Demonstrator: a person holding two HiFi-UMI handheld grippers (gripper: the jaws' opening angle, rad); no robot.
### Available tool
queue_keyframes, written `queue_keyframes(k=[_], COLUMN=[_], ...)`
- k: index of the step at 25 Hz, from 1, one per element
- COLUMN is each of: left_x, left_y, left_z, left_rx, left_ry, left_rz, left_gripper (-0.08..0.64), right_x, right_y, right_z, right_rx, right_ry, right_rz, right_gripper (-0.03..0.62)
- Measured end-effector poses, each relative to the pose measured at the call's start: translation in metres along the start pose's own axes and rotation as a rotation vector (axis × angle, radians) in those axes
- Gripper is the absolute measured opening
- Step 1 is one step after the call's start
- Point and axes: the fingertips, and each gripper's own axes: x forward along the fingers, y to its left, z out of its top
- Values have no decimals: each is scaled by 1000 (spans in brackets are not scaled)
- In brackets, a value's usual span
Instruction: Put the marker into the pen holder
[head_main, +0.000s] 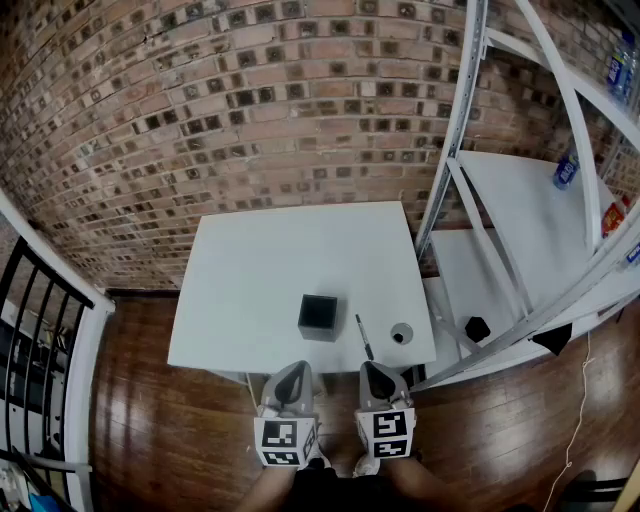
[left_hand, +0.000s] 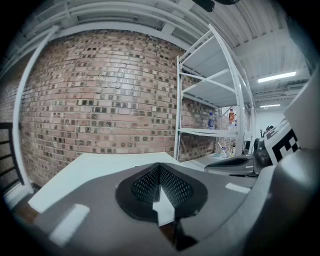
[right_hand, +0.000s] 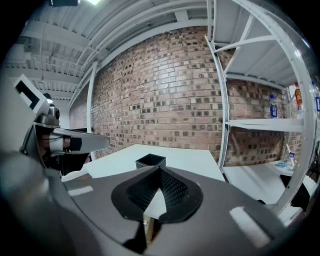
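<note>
A black square pen holder (head_main: 318, 316) stands near the front of the white table (head_main: 270, 270). In the right gripper view the pen holder (right_hand: 150, 161) shows just beyond my jaws. To its right a dark marker (head_main: 364, 336) lies flat on the table, apart from the holder. Both grippers hover off the table's front edge, above the floor. My left gripper (head_main: 293, 372) (left_hand: 159, 167) is shut and holds nothing, in front of the holder. My right gripper (head_main: 374, 370) (right_hand: 161, 170) is also shut and holds nothing, just short of the marker's near end.
A small grey ring-shaped object (head_main: 401, 333) lies right of the marker. A white metal shelving rack (head_main: 520, 240) stands against the table's right side, with bottles (head_main: 566, 170) and a black item (head_main: 477, 328) on it. A brick wall (head_main: 250, 100) lies behind, a black railing (head_main: 40, 330) at left.
</note>
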Motion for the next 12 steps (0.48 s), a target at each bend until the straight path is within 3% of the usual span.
queue_keyframes(k=[6,12], left_x=[30,47], left_y=[57,77], left_z=[-3,-20], left_rx=[15,12], left_ry=[18,57], left_rz=[-20,-65], left_gripper=[14,14], right_x=[46,68], right_y=[-3,-6], right_z=[-14,-30], right_rx=[-16,-34], right_ry=[80,164], right_rz=[-71,-113], right_gripper=[2,2])
